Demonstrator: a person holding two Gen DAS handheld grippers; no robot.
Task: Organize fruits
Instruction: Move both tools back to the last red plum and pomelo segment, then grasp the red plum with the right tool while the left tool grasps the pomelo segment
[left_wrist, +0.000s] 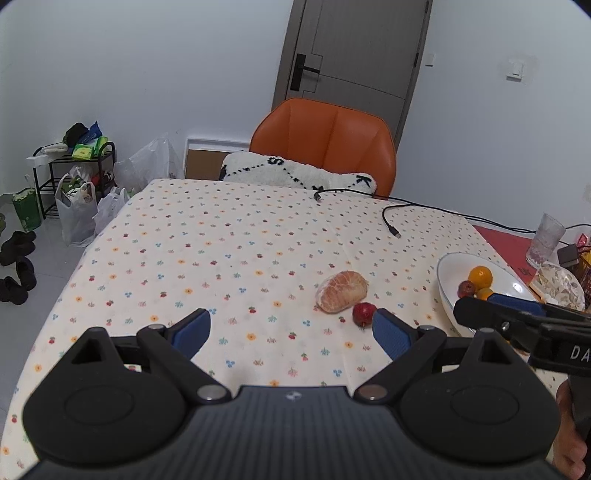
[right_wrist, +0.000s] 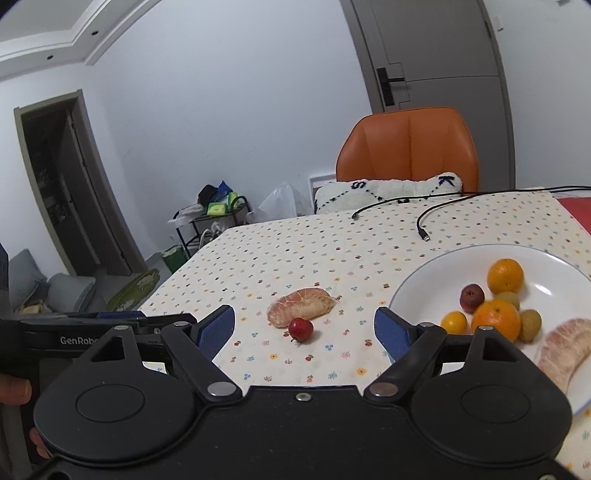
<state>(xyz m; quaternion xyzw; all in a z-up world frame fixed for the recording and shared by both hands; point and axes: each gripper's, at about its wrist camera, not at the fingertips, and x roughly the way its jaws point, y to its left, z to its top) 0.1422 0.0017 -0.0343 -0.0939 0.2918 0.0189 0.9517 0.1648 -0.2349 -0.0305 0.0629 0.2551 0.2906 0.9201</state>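
A peeled pomelo segment (left_wrist: 341, 291) (right_wrist: 301, 302) lies on the floral tablecloth, with a small red fruit (left_wrist: 364, 314) (right_wrist: 300, 329) just in front of it. A white plate (left_wrist: 448, 273) (right_wrist: 413, 291) at the right holds two oranges (right_wrist: 505, 276), a dark red fruit (right_wrist: 471, 297), small yellow and green fruits and another pomelo piece (right_wrist: 561, 350). My left gripper (left_wrist: 291, 332) is open and empty, the red fruit just beyond its right fingertip. My right gripper (right_wrist: 304, 328) is open, and the red fruit appears between its fingers, a little beyond the tips.
An orange chair (left_wrist: 325, 144) with a white cushion (left_wrist: 295, 173) stands at the table's far side. Black cables (left_wrist: 388, 218) cross the far right of the cloth. A glass (left_wrist: 546, 240) and clutter sit beyond the plate. Bags and a rack (left_wrist: 74, 184) are on the floor at left.
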